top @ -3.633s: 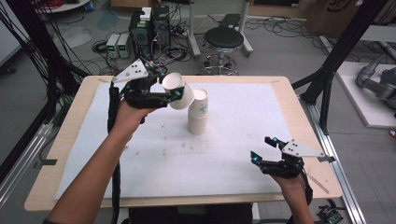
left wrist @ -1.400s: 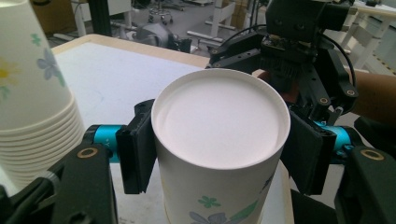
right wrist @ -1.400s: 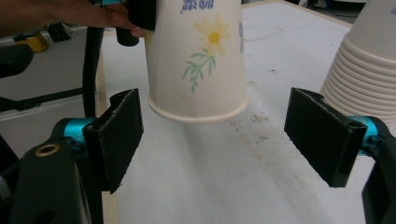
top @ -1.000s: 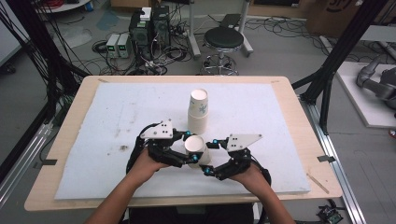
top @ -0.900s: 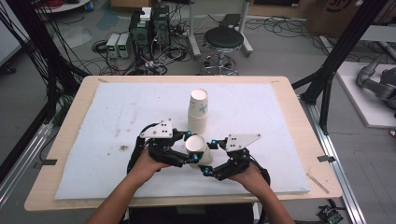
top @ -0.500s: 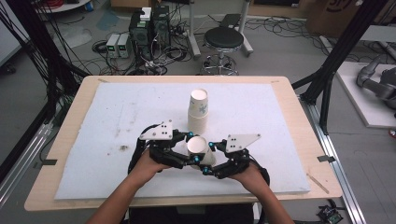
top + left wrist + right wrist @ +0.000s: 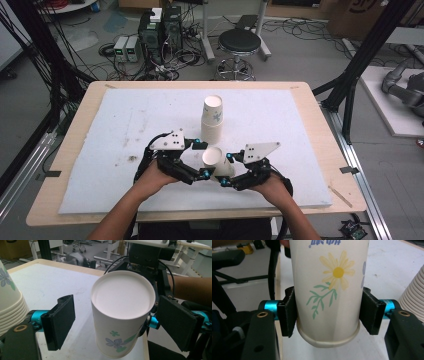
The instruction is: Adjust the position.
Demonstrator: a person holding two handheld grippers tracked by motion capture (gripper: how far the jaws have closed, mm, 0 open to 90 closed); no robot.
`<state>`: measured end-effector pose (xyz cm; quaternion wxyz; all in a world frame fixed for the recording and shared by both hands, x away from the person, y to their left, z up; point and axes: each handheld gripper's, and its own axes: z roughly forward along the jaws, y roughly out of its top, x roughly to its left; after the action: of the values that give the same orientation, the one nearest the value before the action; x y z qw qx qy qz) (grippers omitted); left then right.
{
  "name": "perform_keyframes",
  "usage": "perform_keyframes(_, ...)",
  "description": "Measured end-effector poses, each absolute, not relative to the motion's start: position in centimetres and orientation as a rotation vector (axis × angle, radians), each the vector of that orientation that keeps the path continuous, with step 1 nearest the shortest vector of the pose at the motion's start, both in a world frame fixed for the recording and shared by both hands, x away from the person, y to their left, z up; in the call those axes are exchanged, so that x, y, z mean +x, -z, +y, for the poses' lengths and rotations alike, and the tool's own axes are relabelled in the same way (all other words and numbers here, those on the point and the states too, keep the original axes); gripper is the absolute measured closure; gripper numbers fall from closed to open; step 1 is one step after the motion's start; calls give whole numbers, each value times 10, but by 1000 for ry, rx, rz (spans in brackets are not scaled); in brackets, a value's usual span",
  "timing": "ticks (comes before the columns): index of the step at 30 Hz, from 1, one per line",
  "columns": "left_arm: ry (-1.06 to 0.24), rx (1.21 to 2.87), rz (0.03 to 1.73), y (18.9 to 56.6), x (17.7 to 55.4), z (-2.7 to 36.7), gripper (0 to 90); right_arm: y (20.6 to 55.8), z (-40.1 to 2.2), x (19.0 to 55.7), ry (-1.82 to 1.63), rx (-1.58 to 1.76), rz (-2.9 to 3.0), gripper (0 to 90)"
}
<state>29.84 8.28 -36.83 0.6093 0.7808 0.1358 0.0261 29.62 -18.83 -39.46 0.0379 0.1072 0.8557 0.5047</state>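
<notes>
Right gripper view: a flowered paper cup point(image 7: 328, 290) was pinched near its rim between the pads of the right claw point(image 7: 328, 315), lying tipped on its side. Opposite it, the left claw point(image 7: 200, 159) stood spread, its jaws having just been opening, the cup's base between them but untouched. Beyond both claws, a stack of cups point(image 7: 212, 120) stood upright on the white table point(image 7: 300, 130), near but apart.

The stack of cups point(image 7: 10, 302) is cut off by the picture's left edge.
</notes>
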Motion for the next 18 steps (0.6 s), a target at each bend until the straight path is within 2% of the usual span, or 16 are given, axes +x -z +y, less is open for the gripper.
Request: perform_keyframes(18,-49,1970,272,357,302,82,162,370,-173,299,-1153,178,2788,382)
